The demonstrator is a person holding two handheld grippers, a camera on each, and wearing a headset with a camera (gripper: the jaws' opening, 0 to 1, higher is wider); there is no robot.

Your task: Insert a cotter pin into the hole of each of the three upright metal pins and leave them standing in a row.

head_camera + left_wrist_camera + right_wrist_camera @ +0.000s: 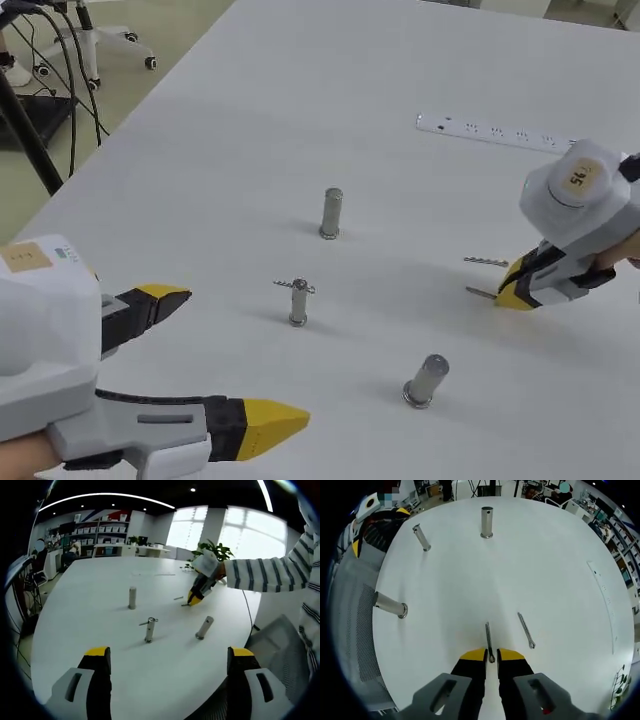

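Three metal pins stand on the white table: the far pin, the middle pin with a cotter pin through its hole, and the near pin, which leans. My right gripper is low at the table, shut on the looped end of a cotter pin that points forward. This held cotter pin sticks out left of the right gripper. A second loose cotter pin lies just beside it. My left gripper hovers open, short of the pins.
A white power strip lies at the table's far right. A chair base and cables are on the floor beyond the left edge. A striped sleeve reaches in behind the right gripper.
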